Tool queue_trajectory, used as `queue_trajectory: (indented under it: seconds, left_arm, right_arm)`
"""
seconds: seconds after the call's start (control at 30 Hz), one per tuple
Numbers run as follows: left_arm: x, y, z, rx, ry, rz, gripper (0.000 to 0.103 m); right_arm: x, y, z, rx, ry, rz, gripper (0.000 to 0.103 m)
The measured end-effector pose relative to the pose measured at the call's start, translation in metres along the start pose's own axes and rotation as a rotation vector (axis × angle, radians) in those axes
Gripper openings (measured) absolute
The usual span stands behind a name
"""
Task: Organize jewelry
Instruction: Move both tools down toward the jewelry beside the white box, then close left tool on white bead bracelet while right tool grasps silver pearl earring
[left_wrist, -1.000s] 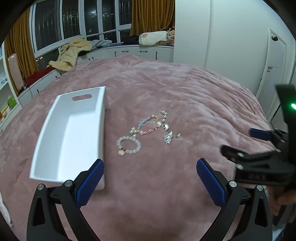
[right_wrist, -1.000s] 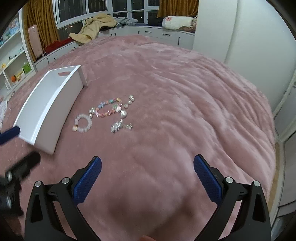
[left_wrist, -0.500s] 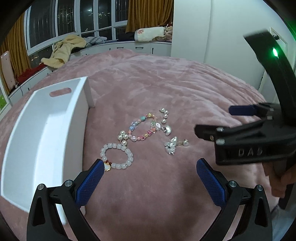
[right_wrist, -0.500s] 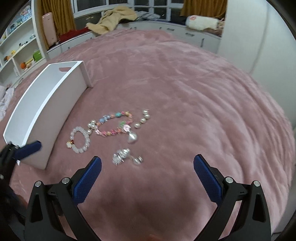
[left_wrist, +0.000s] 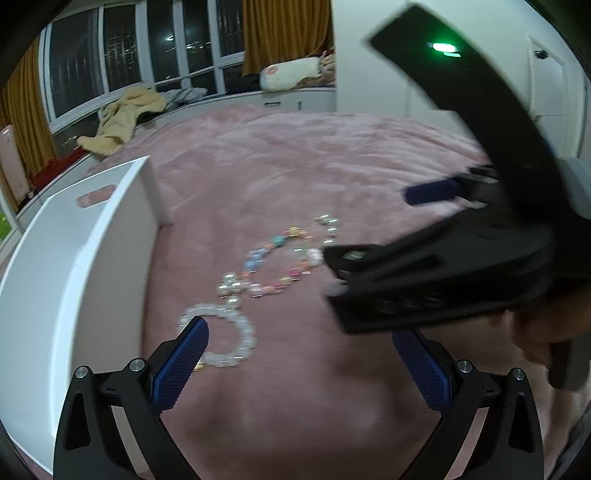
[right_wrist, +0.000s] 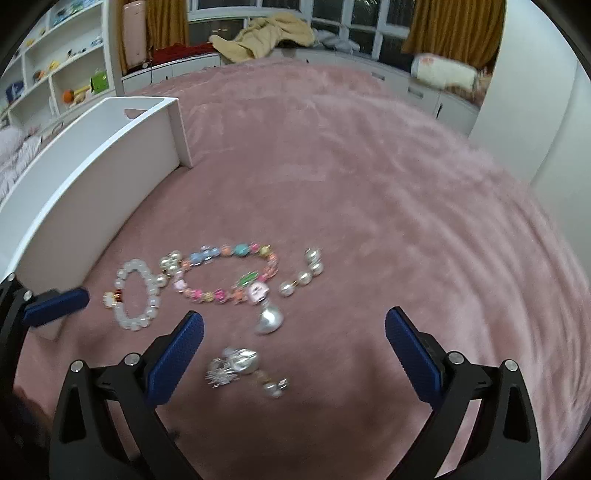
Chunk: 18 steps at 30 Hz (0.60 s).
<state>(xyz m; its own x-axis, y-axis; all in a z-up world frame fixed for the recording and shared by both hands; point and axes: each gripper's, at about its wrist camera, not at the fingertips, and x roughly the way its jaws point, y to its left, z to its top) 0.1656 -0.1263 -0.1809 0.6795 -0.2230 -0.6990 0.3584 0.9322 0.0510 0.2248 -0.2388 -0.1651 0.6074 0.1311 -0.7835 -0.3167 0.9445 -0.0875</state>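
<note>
Jewelry lies loose on the pink bedspread: a white bead bracelet (right_wrist: 136, 294) (left_wrist: 225, 338), a multicolour bead bracelet (right_wrist: 229, 273) (left_wrist: 277, 262), a short pearl strand (right_wrist: 304, 273), a silver heart pendant (right_wrist: 269, 319) and a silver brooch (right_wrist: 232, 363). A white tray (right_wrist: 92, 173) (left_wrist: 66, 266) stands to their left. My left gripper (left_wrist: 299, 363) is open, its left pad beside the white bracelet. My right gripper (right_wrist: 293, 347) is open just above the brooch and pendant; its body (left_wrist: 443, 266) hides the right-hand pieces in the left wrist view.
The pink bedspread (right_wrist: 369, 177) stretches far and right of the jewelry. White shelves (right_wrist: 55, 62) stand far left, a window bench with a yellow blanket (right_wrist: 266, 37) along the back, a white wall (right_wrist: 546, 92) at right.
Both grippers have dropped closer to the jewelry. The right gripper has swung across the left wrist view and now covers the silver pieces there.
</note>
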Motion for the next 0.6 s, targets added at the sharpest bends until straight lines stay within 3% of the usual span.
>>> queue_trajectory:
  seconds: [0.13,0.23,0.3,0.4,0.6]
  left_arm:
    - [0.016,-0.002,-0.001,-0.023,0.013,0.002,0.100]
    - [0.034,0.012,0.001,-0.076,0.036,-0.012,0.084]
    - [0.045,0.019,0.001,-0.097,0.069,-0.031,0.064]
    - [0.059,0.027,0.000,-0.101,0.097,-0.034,0.053]
    - [0.067,0.038,-0.006,-0.144,0.112,-0.052,0.041]
  right_arm:
    - [0.003,-0.012,0.001,0.034,-0.041,0.086,0.096]
    - [0.017,-0.006,0.002,-0.007,-0.007,0.089,0.087]
    - [0.029,-0.005,0.001,0.010,0.026,0.113,0.087]
    - [0.046,-0.001,-0.003,0.034,0.077,0.162,0.081]
    - [0.054,0.010,-0.006,0.022,0.064,0.226,0.063]
